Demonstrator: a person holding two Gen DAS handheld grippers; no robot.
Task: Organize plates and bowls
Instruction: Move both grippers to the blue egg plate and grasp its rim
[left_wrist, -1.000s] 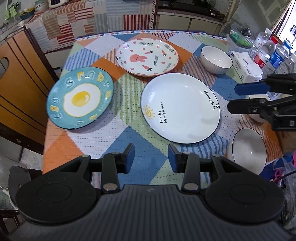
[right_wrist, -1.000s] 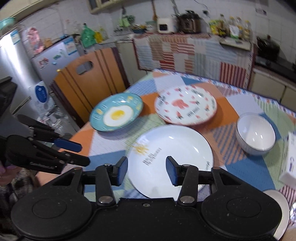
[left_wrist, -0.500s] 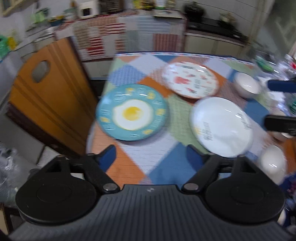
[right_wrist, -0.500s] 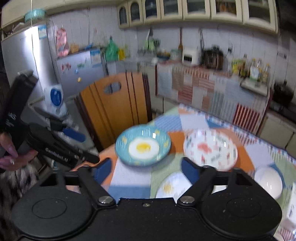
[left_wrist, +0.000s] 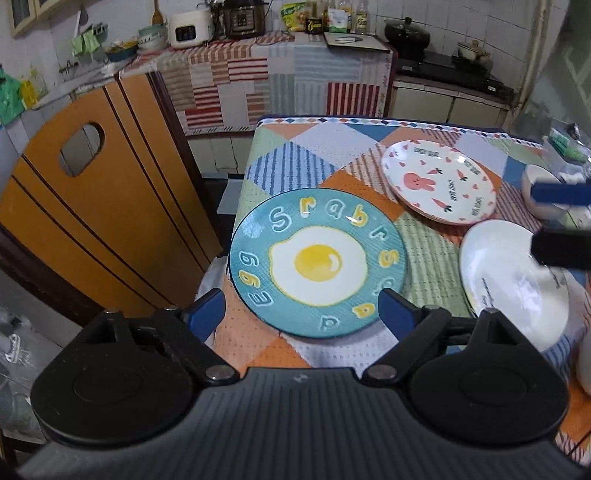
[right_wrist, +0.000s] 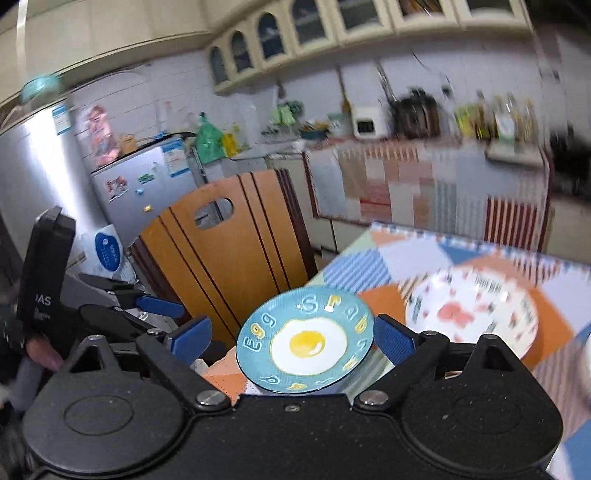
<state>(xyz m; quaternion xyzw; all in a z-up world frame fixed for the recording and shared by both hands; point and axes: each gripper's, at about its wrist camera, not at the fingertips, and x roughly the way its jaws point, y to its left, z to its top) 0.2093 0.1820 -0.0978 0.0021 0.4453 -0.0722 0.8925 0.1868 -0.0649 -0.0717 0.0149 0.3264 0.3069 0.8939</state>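
Left wrist view shows the white plate (left_wrist: 513, 280) and a white bowl (left_wrist: 532, 184); right view is blurred there. Left claw (left_wrist: 301, 314) and right claw (right_wrist: 291, 338) are both empty, jaws opening. Egg plate (left_wrist: 317, 264) lies on the bench (left_wrist: 332, 147) just ahead of both; bunny plate (left_wrist: 439, 186) lies beyond, to the right.

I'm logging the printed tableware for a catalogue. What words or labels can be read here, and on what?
"Egg": teal fried-egg plate, raised letters on the rim; the rest of the ring gives no clear word.
Short dark lines on the rabbit plate: too small to read.
Script on the white plate: blurred, unreadable.
Fridge stickers: blurred.
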